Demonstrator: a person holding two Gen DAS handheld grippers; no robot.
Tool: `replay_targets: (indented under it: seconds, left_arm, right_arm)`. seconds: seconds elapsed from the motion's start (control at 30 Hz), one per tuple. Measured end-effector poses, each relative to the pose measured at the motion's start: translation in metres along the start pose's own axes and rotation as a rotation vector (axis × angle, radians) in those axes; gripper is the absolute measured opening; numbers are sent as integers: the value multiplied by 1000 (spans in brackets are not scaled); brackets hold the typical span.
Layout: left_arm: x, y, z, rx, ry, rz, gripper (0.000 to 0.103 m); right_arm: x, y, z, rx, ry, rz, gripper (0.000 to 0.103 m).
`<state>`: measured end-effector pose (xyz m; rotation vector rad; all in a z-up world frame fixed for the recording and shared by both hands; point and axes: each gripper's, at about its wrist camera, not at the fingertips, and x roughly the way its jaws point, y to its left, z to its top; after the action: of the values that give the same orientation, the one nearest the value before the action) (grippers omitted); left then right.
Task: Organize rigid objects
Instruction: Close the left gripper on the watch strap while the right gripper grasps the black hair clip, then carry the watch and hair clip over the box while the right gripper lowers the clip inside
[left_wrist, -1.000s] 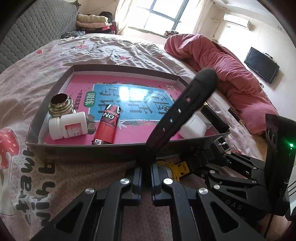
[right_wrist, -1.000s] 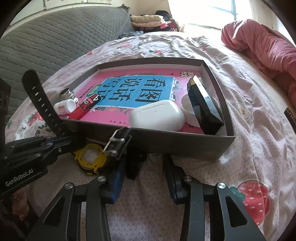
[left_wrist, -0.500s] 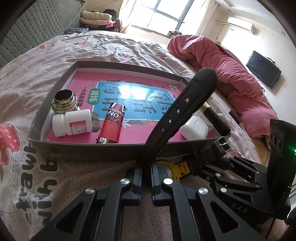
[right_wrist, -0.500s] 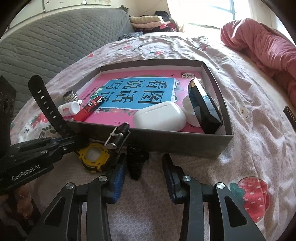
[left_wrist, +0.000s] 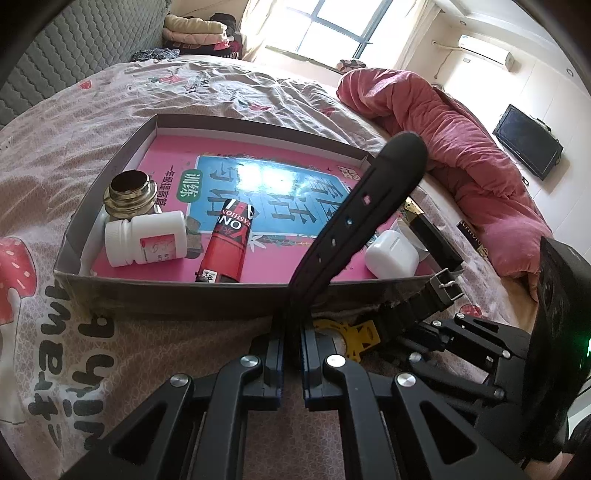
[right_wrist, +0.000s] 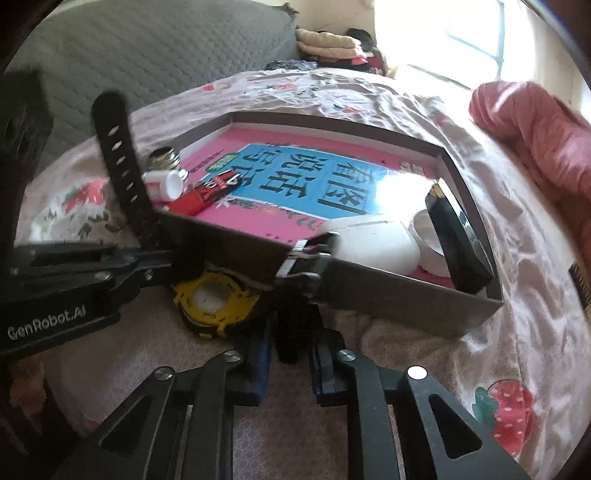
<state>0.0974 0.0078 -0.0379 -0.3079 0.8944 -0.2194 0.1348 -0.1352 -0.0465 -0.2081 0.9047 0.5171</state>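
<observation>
Pink strawberry-print bedsheet (left_wrist: 55, 332); red quilt (left_wrist: 461, 122) beyond.

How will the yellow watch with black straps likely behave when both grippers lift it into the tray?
The watch probably bends at its case: one strap stands stiffly from the left gripper. Its buckle end, nearest the right gripper, may snag the tray wall.
</observation>
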Motion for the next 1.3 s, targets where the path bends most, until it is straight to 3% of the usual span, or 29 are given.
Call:
replay_targets:
  seconds: [0.13, 0.3, 0.7, 1.3]
  left_arm:
    - [-1, -4, -1, 25, -9, 15, 7]
    - [-6, -11, 1, 58, -30, 5, 6]
    - [-34, -18, 6, 73, -131, -16, 5]
    - [-52, -20, 12, 49, -193, -31, 5]
  right_arm:
    - [-3, -13, 1, 81, -8, 66, 15]
    - [-12, -19, 3, 113, -21, 89, 15]
    - [-42, -23, 4, 122, -93, 99, 15]
    - [-62, -23, 7, 126, -165, 108, 15]
